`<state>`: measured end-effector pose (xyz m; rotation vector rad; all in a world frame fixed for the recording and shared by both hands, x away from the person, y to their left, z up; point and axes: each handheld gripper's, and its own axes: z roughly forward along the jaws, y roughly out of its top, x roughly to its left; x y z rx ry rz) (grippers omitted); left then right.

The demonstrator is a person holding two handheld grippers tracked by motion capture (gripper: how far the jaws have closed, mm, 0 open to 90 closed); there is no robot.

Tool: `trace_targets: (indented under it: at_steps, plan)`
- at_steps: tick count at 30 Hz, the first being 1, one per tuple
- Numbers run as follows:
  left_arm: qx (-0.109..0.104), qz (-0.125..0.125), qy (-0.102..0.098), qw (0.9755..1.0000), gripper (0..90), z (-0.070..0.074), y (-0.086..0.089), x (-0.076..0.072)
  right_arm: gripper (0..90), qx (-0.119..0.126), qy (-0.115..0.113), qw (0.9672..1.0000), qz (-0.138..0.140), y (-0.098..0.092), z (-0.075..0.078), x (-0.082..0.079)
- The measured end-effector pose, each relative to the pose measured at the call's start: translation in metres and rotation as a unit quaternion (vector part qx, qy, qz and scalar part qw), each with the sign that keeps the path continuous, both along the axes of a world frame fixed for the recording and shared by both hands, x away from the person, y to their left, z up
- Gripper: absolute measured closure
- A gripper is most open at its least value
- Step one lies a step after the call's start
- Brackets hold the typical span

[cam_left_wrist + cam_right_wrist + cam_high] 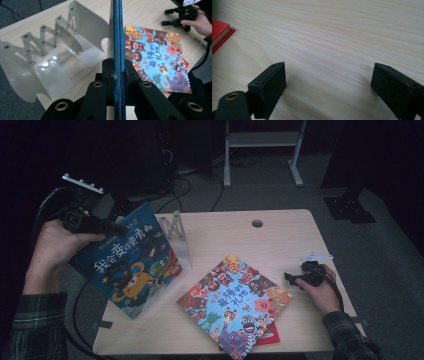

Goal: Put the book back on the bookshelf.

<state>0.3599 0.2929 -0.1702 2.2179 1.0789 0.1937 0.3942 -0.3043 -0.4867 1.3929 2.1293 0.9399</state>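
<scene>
At the left edge of the table (pixel 280 232), just beside the bookend, a dark blue picture book (pixel 127 262) held tilted above the wood, its cover with a yellow cartoon creature and white Chinese letters facing up toward the high view. Clamped at its upper left corner by the left gripper (pixel 107 226), jaws closed tight on the thin book; in the left gripper view the book (pixel 116 50) seen edge-on as a narrow blue strip running straight up between the two black jaws of the left gripper (pixel 116 72), pads pressing on both sides. Just right of the book, a white metal extendable bookend (pixel 178 237) with a zigzag lattice, standing upright on the table. Further right, near the front middle, a second picture book (pixel 234 305) with many colourful animals, lying flat and turned diagonal, on top of a red book (pixel 267 337) whose corner peeks out below it. At the right side of the table, well apart from the blue book, the right gripper (pixel 290 279) resting low over bare wood, jaws spread wide with nothing between them (pixel 328 82).
</scene>
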Motion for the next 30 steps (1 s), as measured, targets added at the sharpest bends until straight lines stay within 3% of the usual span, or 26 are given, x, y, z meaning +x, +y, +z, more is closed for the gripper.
trace_targets:
  at_steps: [7,14,23,30]
  plan:
    - [-0.007,0.030,0.005,0.9995,82.6,-0.007,0.026,-0.006,11.7,0.000,0.000,1.0000,0.000,0.000,0.000,0.000]
    - [0.003,0.057,0.008,0.9984,82.6,-0.012,0.045,-0.011,11.7,0.000,0.000,1.0000,-0.001,0.000,0.000,0.000]
    - [0.005,0.098,0.019,0.9950,82.6,-0.019,0.072,-0.010,11.7,0.000,0.000,1.0000,-0.002,0.000,0.000,0.000]
    - [0.009,0.121,0.022,0.9923,82.6,-0.022,0.081,-0.005,11.8,0.000,0.000,1.0000,-0.002,0.000,0.000,0.000]
